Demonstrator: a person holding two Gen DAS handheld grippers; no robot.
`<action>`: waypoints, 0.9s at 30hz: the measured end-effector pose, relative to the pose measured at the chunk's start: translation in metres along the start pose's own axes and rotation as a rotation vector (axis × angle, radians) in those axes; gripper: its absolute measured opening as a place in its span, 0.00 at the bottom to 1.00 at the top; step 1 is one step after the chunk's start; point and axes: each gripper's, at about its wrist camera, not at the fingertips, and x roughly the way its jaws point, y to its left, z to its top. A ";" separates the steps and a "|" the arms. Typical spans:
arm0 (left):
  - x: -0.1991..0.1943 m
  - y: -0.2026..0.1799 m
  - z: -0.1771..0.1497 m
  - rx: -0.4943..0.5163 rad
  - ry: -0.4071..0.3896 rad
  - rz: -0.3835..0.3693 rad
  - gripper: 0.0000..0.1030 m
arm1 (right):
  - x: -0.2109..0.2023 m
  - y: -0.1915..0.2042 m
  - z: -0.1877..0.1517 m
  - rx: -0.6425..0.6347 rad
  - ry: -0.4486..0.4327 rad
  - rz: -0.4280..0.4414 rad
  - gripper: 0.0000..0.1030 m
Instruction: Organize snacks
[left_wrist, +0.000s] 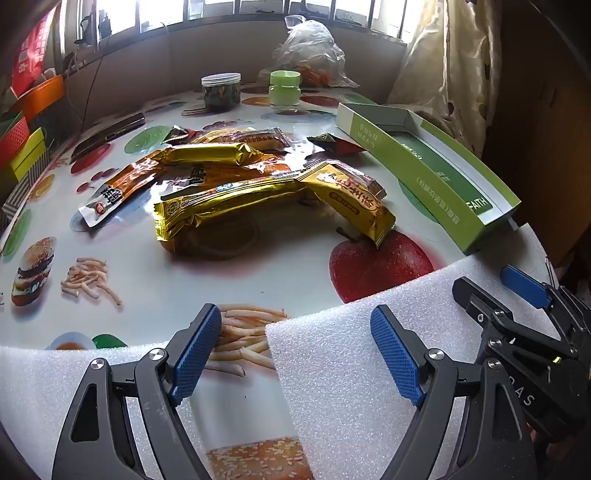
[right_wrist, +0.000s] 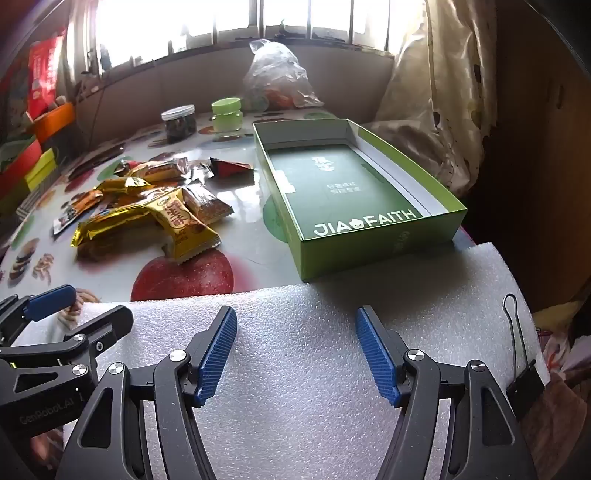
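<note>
the snack pile (left_wrist: 258, 184) lies just left of the empty green box (right_wrist: 354, 199), its gold packets lengthwise toward the box, nearer the spread, empty left gripper (left_wrist: 295, 354) than the equally spread right gripper (right_wrist: 295, 354).

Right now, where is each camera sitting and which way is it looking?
Left wrist: sits on the left gripper, low at the table's near edge, facing the snacks; its own open blue fingers show, plus the other gripper at right.
Right wrist: sits on the right gripper over the foam, facing the green box; its open fingers show, plus the left gripper at left.
Both share: snacks, box, two jars, plastic bag, window.
</note>
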 end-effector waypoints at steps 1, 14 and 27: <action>0.000 0.000 0.000 0.002 0.002 0.003 0.81 | 0.000 0.000 0.000 0.000 0.001 0.000 0.65; 0.000 -0.001 -0.001 0.004 -0.003 0.007 0.81 | 0.000 0.000 -0.005 0.000 -0.005 -0.003 0.65; -0.004 0.002 -0.001 0.004 -0.014 0.006 0.81 | -0.004 0.002 -0.006 0.001 -0.021 -0.010 0.65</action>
